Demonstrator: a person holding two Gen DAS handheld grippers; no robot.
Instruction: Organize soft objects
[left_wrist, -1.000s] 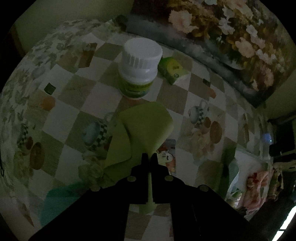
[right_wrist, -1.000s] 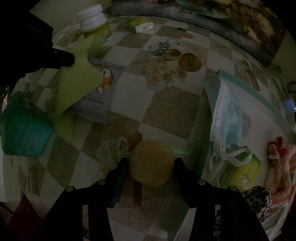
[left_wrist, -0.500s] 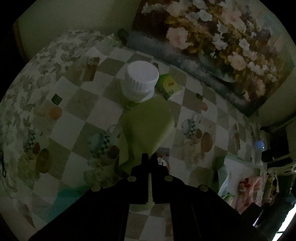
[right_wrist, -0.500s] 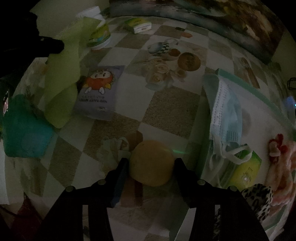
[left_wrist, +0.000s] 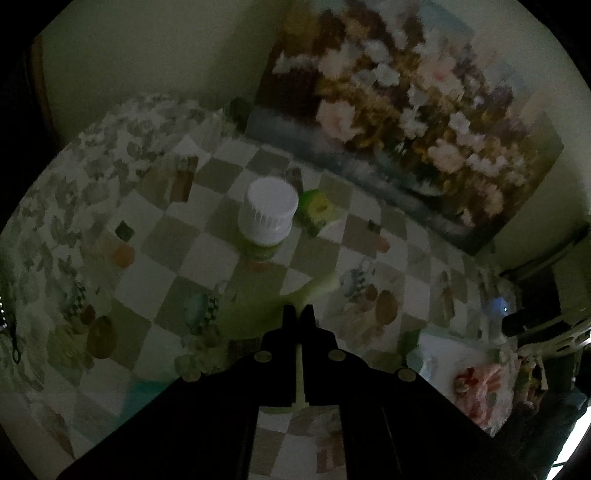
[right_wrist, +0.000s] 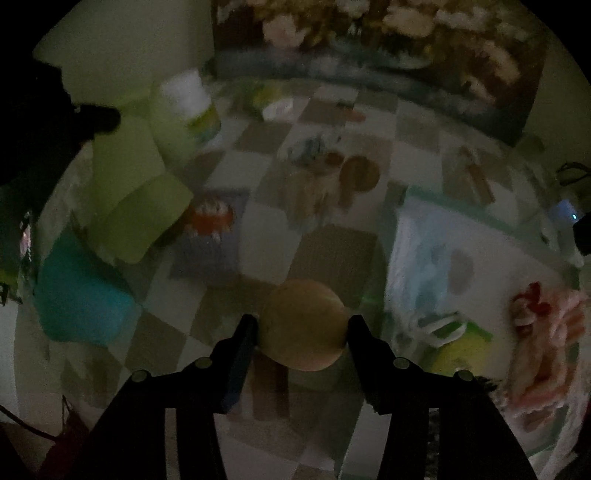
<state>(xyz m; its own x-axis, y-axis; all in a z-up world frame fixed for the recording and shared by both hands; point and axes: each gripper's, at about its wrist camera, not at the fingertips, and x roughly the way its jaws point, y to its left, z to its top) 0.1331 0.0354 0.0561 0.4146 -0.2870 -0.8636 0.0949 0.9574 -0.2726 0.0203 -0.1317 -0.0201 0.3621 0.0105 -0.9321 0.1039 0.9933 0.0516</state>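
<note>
My left gripper (left_wrist: 298, 312) is shut on a light green cloth (left_wrist: 258, 306) and holds it lifted above the checked tablecloth; in the right wrist view the cloth (right_wrist: 136, 199) hangs from the left gripper (right_wrist: 110, 120) at the far left. My right gripper (right_wrist: 302, 325) is shut on a round yellow-orange soft ball (right_wrist: 303, 325), raised off the table. A white tray (right_wrist: 480, 236) on the right holds a blue face mask (right_wrist: 428, 258), a pink plush (right_wrist: 546, 332) and a green pack (right_wrist: 458, 347).
A white-capped bottle (left_wrist: 267, 218) and a small green box (left_wrist: 317, 210) stand at the back by a flower painting (left_wrist: 406, 110). A teal cloth (right_wrist: 81, 299) and a purple cartoon packet (right_wrist: 210, 229) lie on the table at the left.
My left gripper has risen and pulled back, lifting the green cloth higher. My right gripper has lifted the ball off the table; both views are now blurred by motion.
</note>
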